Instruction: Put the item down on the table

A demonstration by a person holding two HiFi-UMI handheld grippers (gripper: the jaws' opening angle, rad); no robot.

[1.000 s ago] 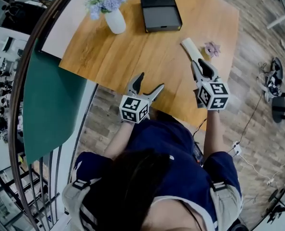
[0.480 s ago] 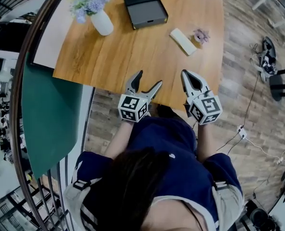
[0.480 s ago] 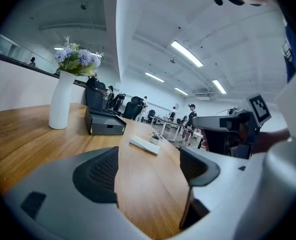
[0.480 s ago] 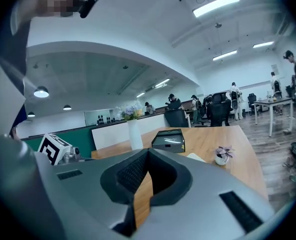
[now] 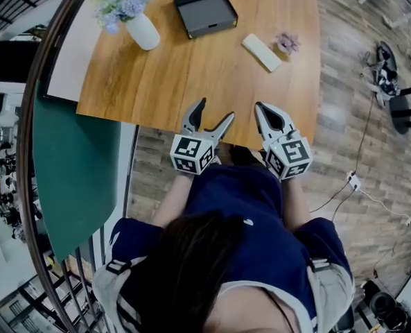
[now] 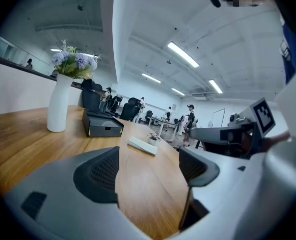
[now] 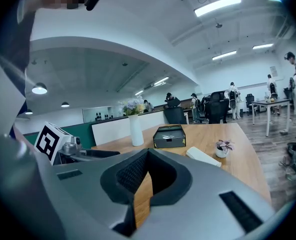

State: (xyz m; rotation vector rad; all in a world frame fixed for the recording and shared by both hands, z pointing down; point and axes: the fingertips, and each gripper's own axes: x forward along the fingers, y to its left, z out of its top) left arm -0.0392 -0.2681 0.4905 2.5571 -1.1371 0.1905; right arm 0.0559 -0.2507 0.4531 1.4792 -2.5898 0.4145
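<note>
The item, a flat white bar (image 5: 260,52), lies free on the wooden table (image 5: 191,75) beside a small potted plant (image 5: 287,43). It also shows in the left gripper view (image 6: 143,145) and the right gripper view (image 7: 203,156). My right gripper (image 5: 262,109) hangs over the table's near edge, well short of the bar, its jaws shut (image 7: 148,154) with nothing between them. My left gripper (image 5: 215,111) hovers beside it at the same edge. Its jaws (image 6: 148,156) stand wide, closing slightly, and hold nothing.
A black box (image 5: 203,7) stands at the table's far side, with a white vase of flowers (image 5: 141,30) to its left. A green panel (image 5: 73,165) and a railing run along the left. Wood floor with cables lies to the right.
My right gripper has let go of the white bar, shut, and drawn back to the table's near edge. The bar stays on the table. The left gripper has hardly moved.
</note>
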